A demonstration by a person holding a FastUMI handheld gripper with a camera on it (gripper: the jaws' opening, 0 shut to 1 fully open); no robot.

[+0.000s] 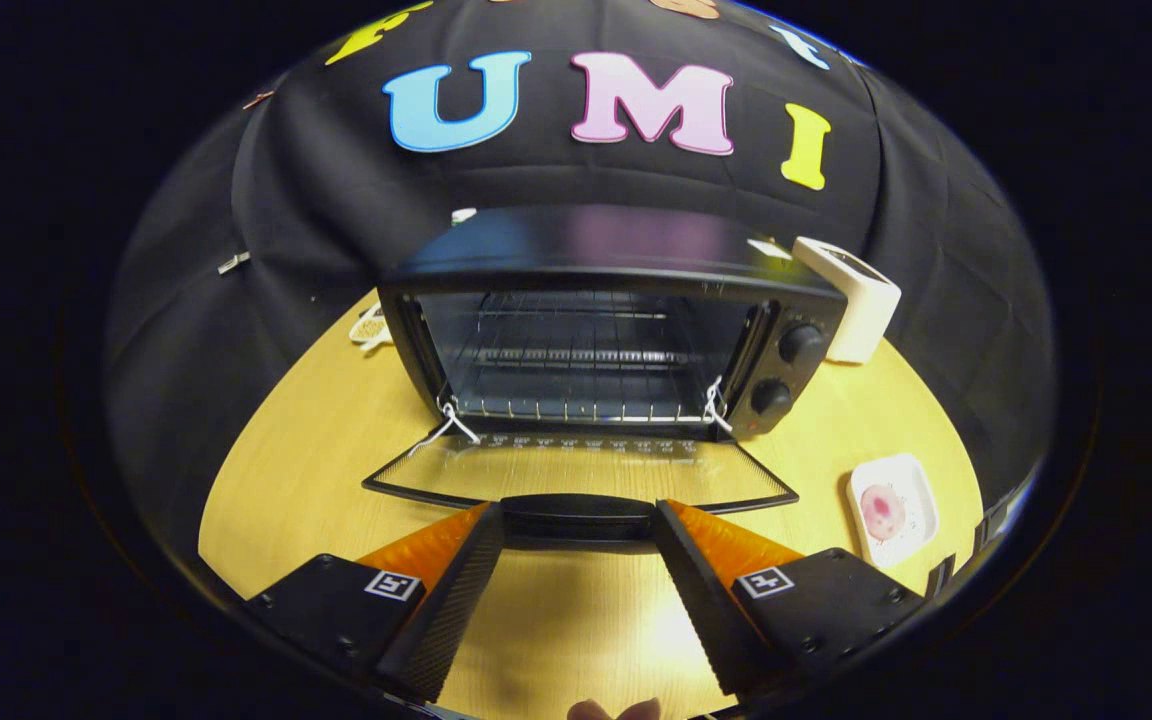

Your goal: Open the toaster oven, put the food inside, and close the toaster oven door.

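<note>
Yellow wooden table (336, 480): toaster oven (616, 330) centred, glass door (576, 470) dropped flat, rack bare. Your gripper (579, 520) is spread, fingertips flanking the door handle (579, 518). Food on white plate (893, 512), right of the fingers.

wooden table (296, 480), white box (861, 300) beside oven

Wooden table (286, 480) holding kitchen items.
Toaster oven (596, 330) sits centre, white box (856, 300) beside it, white plate (893, 508) near the front.
</note>
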